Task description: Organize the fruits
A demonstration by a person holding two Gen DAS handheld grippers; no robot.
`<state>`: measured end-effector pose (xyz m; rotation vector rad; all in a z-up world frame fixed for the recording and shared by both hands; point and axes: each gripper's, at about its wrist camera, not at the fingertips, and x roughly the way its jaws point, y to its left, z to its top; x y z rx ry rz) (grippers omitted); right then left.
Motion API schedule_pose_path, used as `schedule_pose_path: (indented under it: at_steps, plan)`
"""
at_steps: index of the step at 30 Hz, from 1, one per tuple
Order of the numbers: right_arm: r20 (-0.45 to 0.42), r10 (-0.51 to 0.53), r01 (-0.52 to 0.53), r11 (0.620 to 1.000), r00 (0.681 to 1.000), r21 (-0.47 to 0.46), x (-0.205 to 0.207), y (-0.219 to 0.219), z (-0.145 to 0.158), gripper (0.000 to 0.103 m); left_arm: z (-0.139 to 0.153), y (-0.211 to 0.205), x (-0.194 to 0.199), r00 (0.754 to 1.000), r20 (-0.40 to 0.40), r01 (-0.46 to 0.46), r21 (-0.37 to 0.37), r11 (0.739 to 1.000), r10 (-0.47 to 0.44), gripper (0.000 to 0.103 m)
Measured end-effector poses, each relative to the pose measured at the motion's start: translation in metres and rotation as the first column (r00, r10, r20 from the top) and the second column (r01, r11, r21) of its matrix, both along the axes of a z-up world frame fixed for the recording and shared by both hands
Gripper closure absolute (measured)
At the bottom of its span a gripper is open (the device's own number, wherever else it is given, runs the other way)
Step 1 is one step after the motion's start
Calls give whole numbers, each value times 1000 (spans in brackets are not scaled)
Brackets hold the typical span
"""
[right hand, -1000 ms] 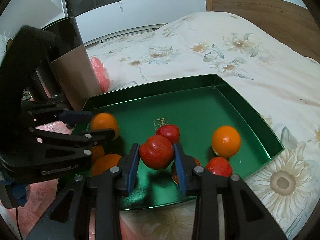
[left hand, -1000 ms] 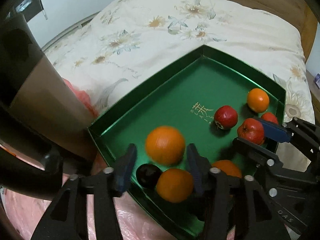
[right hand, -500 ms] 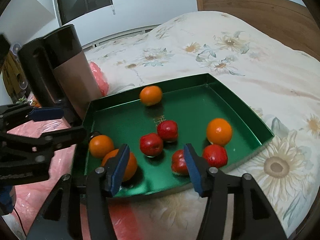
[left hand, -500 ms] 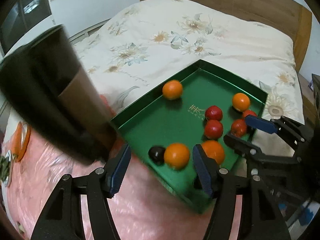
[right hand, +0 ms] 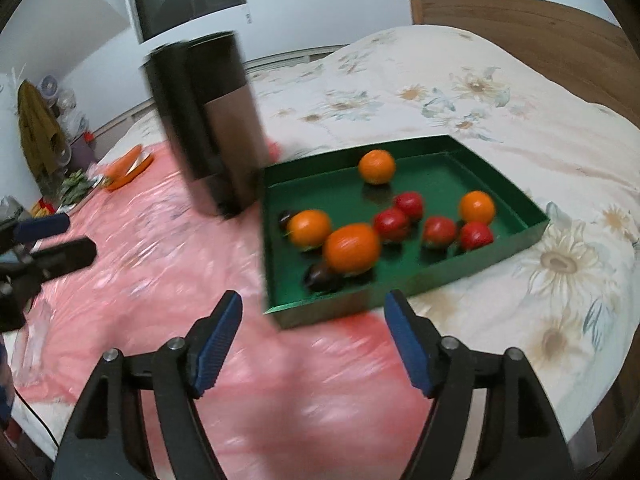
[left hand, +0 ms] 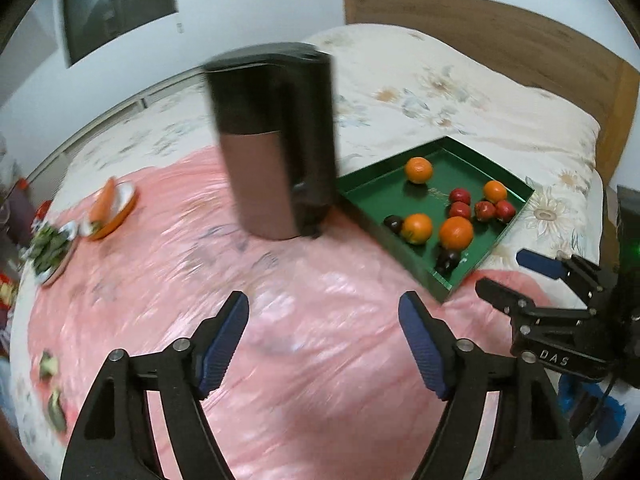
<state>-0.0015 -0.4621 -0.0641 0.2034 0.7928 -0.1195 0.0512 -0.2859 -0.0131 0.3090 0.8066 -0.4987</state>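
Both grippers, left [left hand: 322,312] and right [right hand: 314,312], hold fingers spread, empty, near the green tray [right hand: 416,292].

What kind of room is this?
Most likely a bedroom: a big bed with a flowery quilt and a wooden headboard, with a green tray of fruit on it.

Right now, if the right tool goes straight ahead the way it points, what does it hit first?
Most likely the near wall of the green tray, just beyond the open right tool. Only pink plastic sheet lies before it. Depth is uncertain.
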Motion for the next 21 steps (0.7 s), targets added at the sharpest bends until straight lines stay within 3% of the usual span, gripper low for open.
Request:
schedule_pose_path:
  at_steps: [9, 21]
  plan:
    - [-8, 73, -73, 997, 997, -31, -20, 76, 10, 0, 10, 82, -39, 994, 23, -103, -47, 994, 104, 24]
    - [64, 142, -133, 983, 988, -124, -22, 162, 35, 0, 13, 175, -67, 965, 57, -249, -89, 964, 255, 23]
